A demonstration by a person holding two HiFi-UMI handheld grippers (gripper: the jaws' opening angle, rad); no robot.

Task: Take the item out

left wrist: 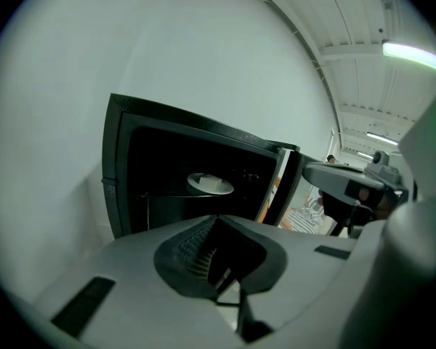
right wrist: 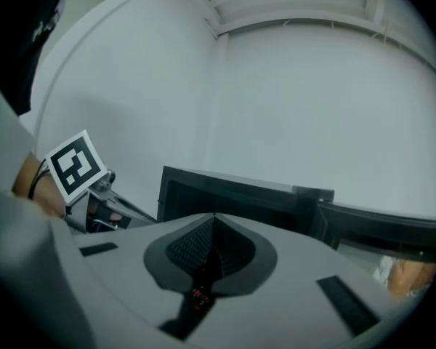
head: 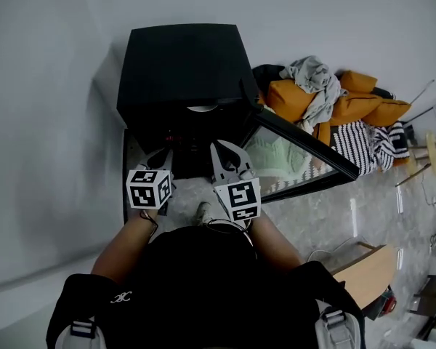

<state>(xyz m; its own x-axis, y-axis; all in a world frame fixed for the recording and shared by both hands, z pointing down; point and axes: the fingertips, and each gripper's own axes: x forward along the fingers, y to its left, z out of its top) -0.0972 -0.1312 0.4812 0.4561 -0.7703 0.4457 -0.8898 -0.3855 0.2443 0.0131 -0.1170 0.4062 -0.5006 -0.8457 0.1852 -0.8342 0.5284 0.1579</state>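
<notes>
A black oven-like cabinet (head: 182, 64) stands against the white wall with its glass door (head: 298, 155) swung open to the right. Inside, a white dish (left wrist: 211, 184) rests on a wire shelf; in the head view only its rim (head: 200, 108) shows. My left gripper (head: 158, 160) is shut and holds nothing, just in front of the opening's left half; its tips (left wrist: 218, 218) point at the cavity below the dish. My right gripper (head: 229, 155) is beside it, in front of the opening's right half, jaws (right wrist: 214, 217) shut and holding nothing. Neither gripper touches the dish.
The open door (right wrist: 378, 231) juts out to the right of my right gripper. Orange cushions with clothes (head: 334, 100) and a striped cloth (head: 367, 144) lie on the floor to the right. A wooden board (head: 370, 271) lies lower right. The white wall (head: 51, 122) runs along the left.
</notes>
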